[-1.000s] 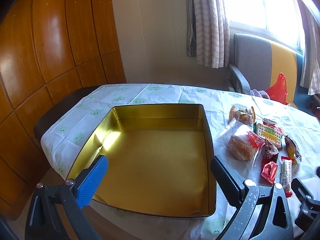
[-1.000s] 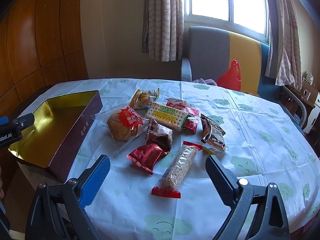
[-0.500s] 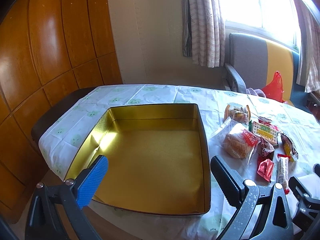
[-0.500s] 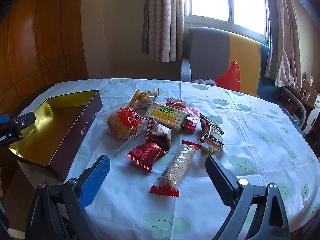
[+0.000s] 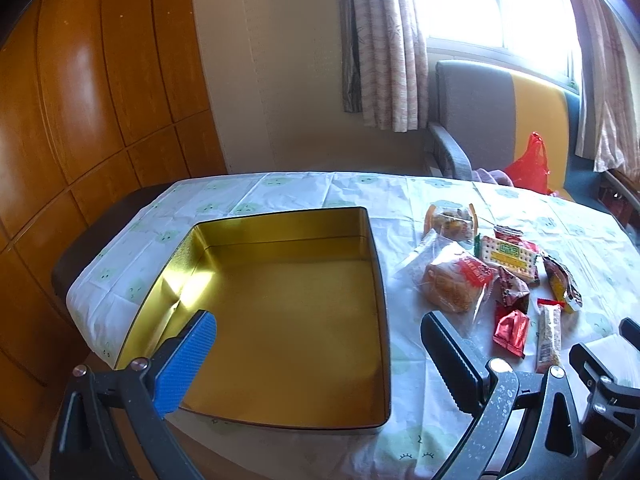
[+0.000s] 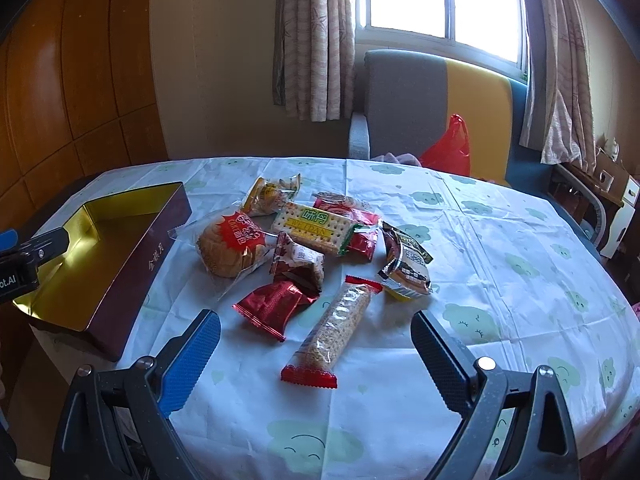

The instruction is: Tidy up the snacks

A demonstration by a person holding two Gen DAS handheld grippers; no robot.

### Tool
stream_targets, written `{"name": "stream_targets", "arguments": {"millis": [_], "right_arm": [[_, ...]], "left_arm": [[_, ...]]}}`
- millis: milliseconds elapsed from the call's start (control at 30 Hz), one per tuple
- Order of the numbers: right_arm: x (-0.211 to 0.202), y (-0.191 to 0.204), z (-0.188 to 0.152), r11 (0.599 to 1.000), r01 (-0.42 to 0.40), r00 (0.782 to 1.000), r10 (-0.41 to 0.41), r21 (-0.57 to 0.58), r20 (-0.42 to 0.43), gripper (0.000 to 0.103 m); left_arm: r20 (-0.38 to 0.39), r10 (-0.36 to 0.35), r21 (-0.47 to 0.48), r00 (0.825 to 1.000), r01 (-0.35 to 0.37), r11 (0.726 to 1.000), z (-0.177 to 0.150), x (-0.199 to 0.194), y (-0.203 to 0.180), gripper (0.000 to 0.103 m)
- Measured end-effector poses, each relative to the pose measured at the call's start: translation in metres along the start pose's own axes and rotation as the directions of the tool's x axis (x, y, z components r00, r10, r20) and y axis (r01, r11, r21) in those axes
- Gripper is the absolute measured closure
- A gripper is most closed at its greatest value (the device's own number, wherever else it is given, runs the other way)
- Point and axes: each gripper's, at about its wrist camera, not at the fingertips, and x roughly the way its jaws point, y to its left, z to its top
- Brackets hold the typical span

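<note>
The left gripper (image 5: 318, 354) has drawn back from the tin (image 5: 372, 264); both spread empty, the right gripper (image 6: 316, 354) nearer the bar (image 6: 334, 330), lying lengthwise between its jaws.

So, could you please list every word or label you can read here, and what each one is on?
"WEIDAN": yellow band on the green-edged cracker packet.
"ot.AI": cut off, on the left gripper.
Gold characters on the maroon tin box, red bread-bag sticker: too blurred to read.
</note>
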Motion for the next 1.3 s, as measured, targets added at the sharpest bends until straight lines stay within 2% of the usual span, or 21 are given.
{"name": "stream_targets", "arguments": {"millis": [667,767,933,967,1033,1100,1133,1200,1233,1300], "right_arm": [[0.0,-0.019,-0.004,0.999,0.022,1.0,-0.022,0.041,-0.007,0.005],[0.001,-0.027,-0.007,0.998,0.037,0.999,-0.036,0.055,-0.019,0.005],[0.007,-0.046,-0.017,0.994,0.077,0.995,-0.072,0.074,-0.066,0.005],[0.008,-0.051,-0.02,0.993,0.087,0.994,-0.081,0.075,-0.08,0.005],[0.013,-0.059,-0.027,0.992,0.106,0.989,-0.097,0.075,-0.112,0.005],[0.017,-0.069,-0.036,0.989,0.131,0.981,-0.118,0.075,-0.151,0.005],[0.02,-0.073,-0.039,0.987,0.142,0.978,-0.128,0.075,-0.167,0.005],[0.024,-0.081,-0.047,0.984,0.158,0.97,-0.14,0.079,-0.198,0.006],[0.026,-0.085,-0.051,0.983,0.162,0.967,-0.141,0.086,-0.21,0.006],[0.03,-0.091,-0.057,0.982,0.16,0.963,-0.134,0.096,-0.233,0.01]], "left_arm": [[-0.008,-0.048,0.064,0.999,0.048,0.997,0.0,-0.001,-0.026,0.0],[-0.016,-0.074,0.082,0.997,0.075,0.994,0.0,-0.001,-0.032,0.0],[-0.079,-0.162,0.134,0.984,0.172,0.976,0.002,0.005,-0.049,0.0],[-0.098,-0.179,0.138,0.979,0.191,0.972,0.002,0.008,-0.053,0.0],[-0.175,-0.242,0.13,0.954,0.266,0.955,0.002,0.018,-0.061,0.003],[-0.218,-0.294,0.134,0.931,0.327,0.936,0.002,0.023,-0.071,0.018],[-0.241,-0.321,0.146,0.916,0.362,0.921,0.002,0.027,-0.079,0.024],[-0.282,-0.378,0.158,0.882,0.431,0.888,0.001,0.033,-0.094,0.025],[-0.299,-0.397,0.165,0.868,0.457,0.874,0.001,0.035,-0.102,0.03],[-0.341,-0.452,0.176,0.824,0.528,0.831,0.001,0.039,-0.122,0.038]]}}
